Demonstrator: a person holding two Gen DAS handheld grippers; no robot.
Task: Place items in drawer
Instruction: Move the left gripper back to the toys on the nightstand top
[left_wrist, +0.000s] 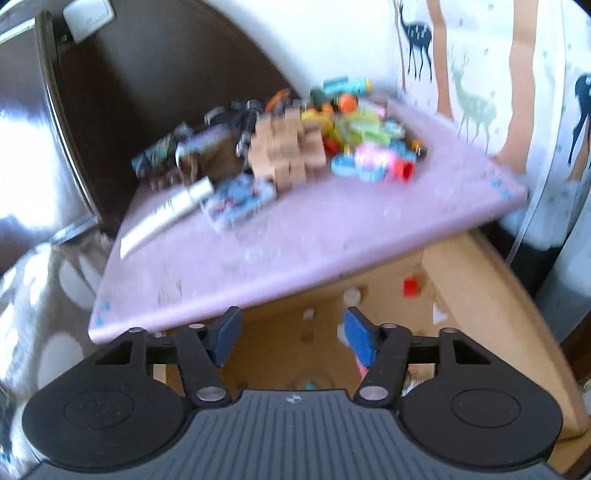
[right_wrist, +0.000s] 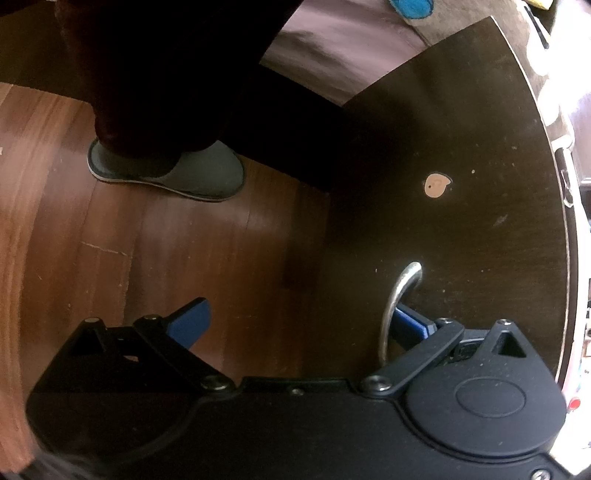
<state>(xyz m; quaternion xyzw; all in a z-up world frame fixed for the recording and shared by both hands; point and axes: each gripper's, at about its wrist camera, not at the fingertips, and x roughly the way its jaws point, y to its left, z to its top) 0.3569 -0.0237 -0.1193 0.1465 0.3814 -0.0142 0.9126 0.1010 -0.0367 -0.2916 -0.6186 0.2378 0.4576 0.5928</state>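
Observation:
In the blurred left wrist view, my left gripper (left_wrist: 291, 338) is open and empty above the open wooden drawer (left_wrist: 465, 280), which holds a red block (left_wrist: 411, 287) and small white pieces. A pile of toys, wooden blocks (left_wrist: 291, 151) and packets sits on the pink tabletop (left_wrist: 295, 236) beyond. In the right wrist view, my right gripper (right_wrist: 299, 323) is open, its right finger (right_wrist: 410, 325) hooked behind the metal handle (right_wrist: 397, 302) of the dark drawer front (right_wrist: 461, 166).
A silver tube (left_wrist: 173, 218) lies at the left of the pink top. A deer-print curtain (left_wrist: 480, 74) hangs behind. A person's slippered foot (right_wrist: 173, 171) stands on the wooden floor (right_wrist: 147, 258) beside the drawer front.

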